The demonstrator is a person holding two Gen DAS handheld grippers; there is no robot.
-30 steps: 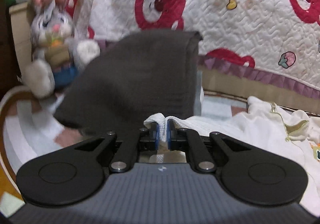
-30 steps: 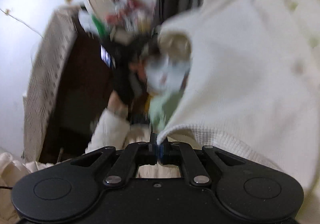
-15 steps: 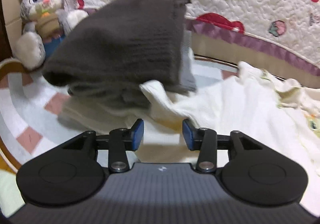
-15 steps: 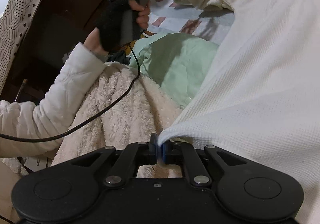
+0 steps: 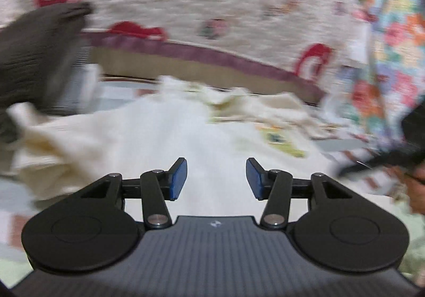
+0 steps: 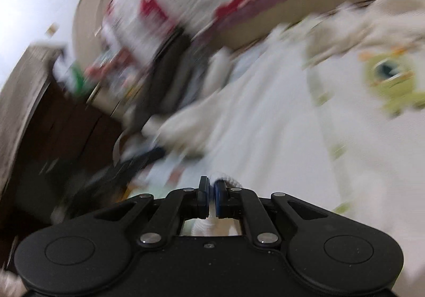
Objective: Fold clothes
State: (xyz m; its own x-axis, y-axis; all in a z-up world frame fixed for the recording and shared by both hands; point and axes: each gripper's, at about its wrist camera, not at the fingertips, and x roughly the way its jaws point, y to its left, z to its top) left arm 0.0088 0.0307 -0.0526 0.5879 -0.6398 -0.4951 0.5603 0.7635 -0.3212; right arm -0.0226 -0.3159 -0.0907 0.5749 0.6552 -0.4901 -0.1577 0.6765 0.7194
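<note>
Two tools angled downward, left tool just spread apart, empty, right tool pinching white garment hem.

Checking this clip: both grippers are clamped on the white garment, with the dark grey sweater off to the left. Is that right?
Not quite. Only the right gripper is clamped on the white garment. The left gripper has just been opening, with nothing between its pads, as the left wrist view shows. The dark grey sweater does lie to the left.
</note>
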